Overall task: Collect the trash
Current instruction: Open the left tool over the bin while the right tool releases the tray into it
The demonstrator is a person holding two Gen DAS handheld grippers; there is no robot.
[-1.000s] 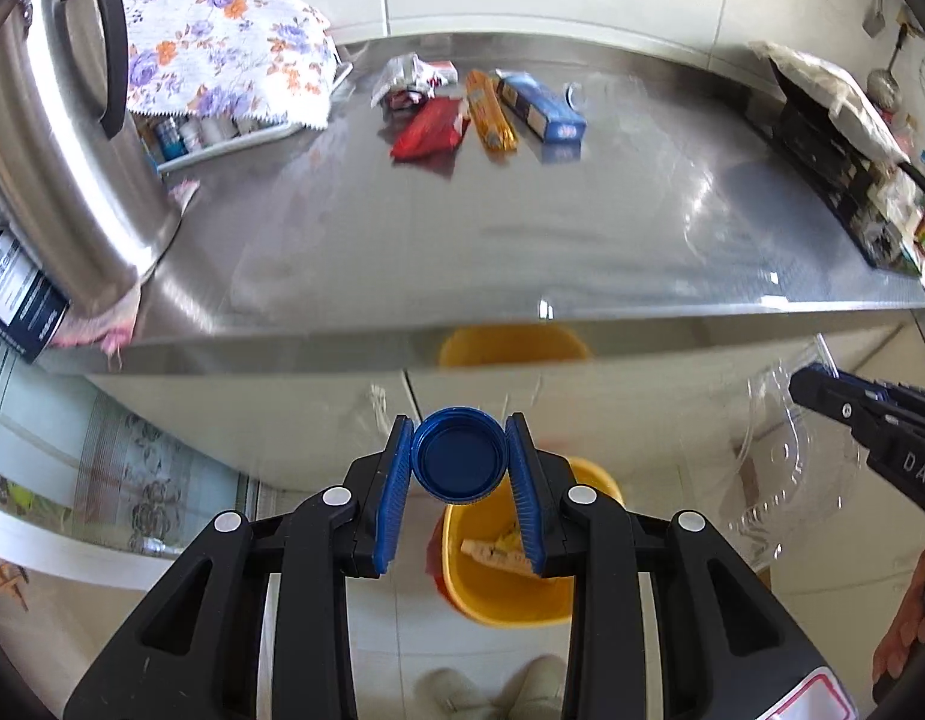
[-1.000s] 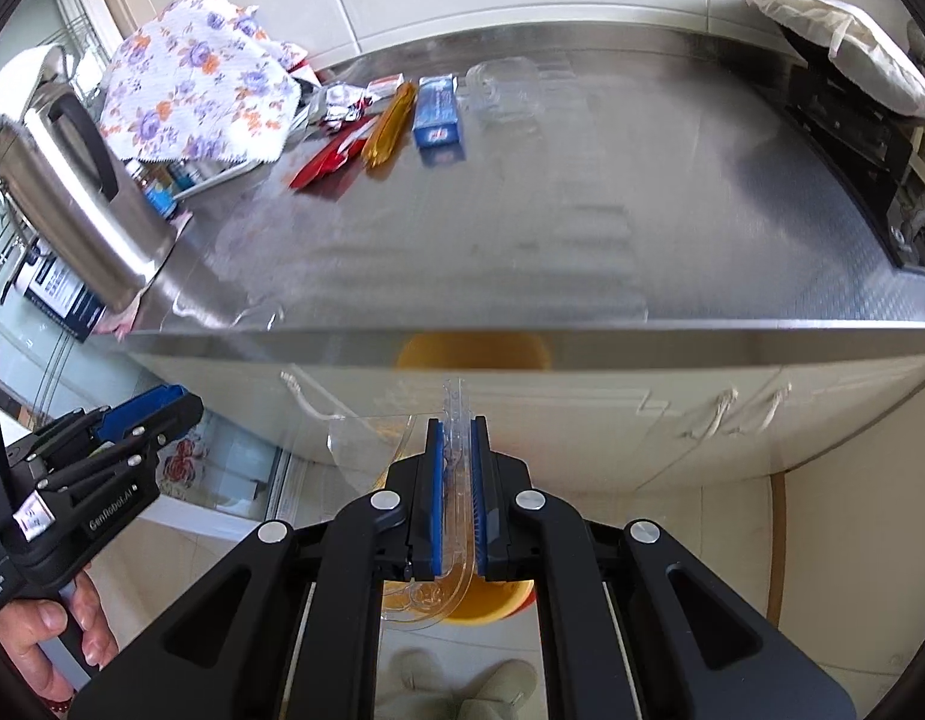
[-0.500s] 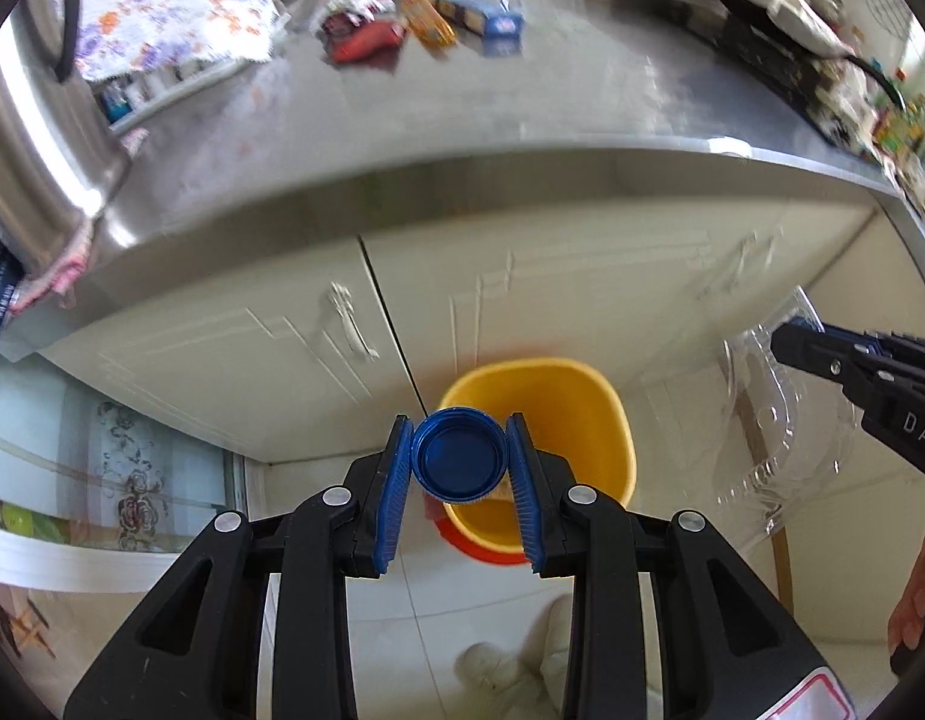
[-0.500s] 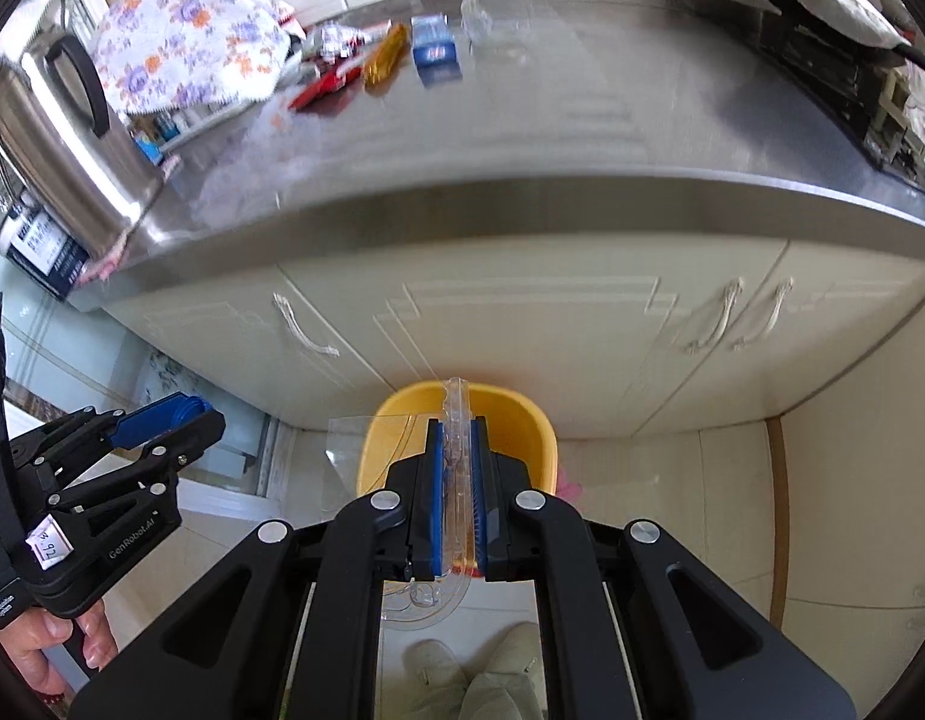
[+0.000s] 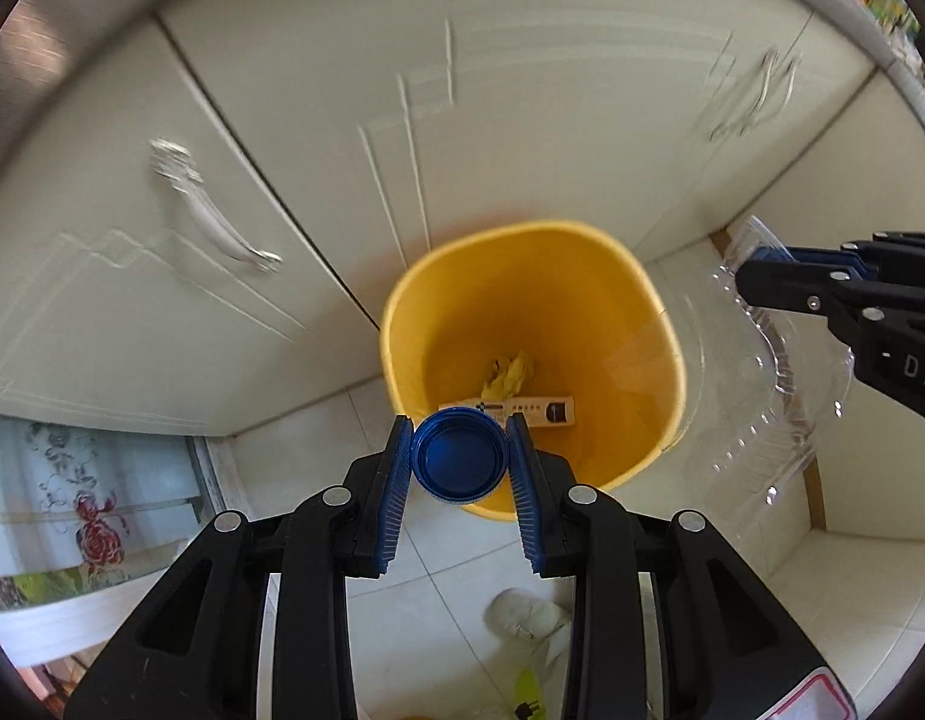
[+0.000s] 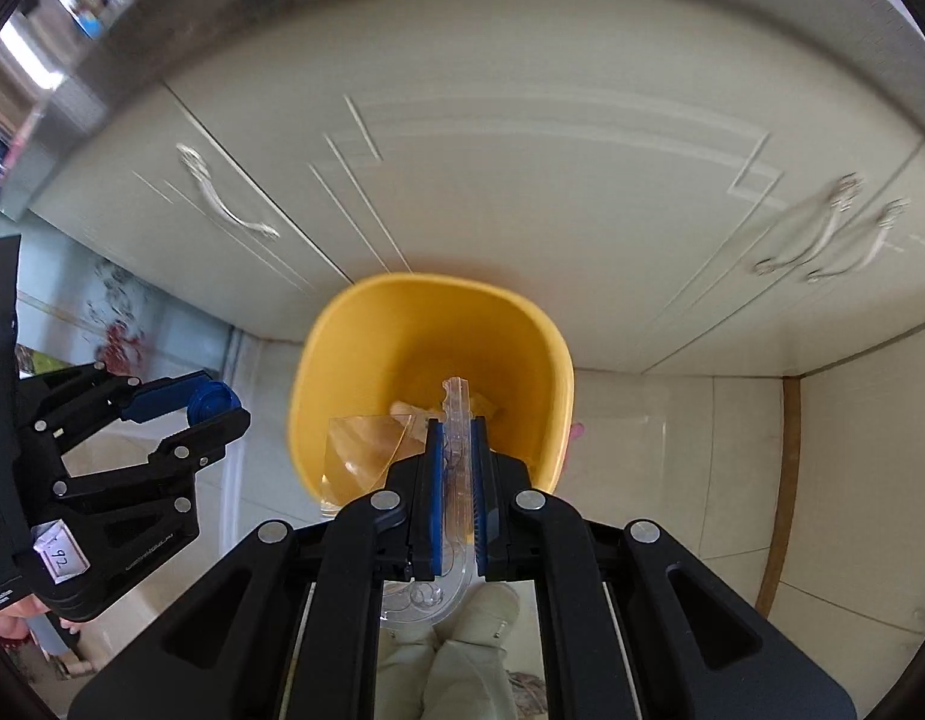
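Both grippers lowered from counter level to the yellow bin point(image 5: 654, 324): left gripper point(image 5: 459, 459) clamps the blue cap point(image 5: 456, 455), right gripper point(image 6: 456, 480) pinches the clear plastic tray point(image 6: 456, 414); drop-off step, each presumably needing release over the opening ahead

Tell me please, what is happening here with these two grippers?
A person is collecting trash. The left gripper is shut on a round blue plastic cap, the right gripper on a clear plastic container. Both are held above the yellow plastic bin on the floor, which already contains some rubbish. Neither item is released yet.
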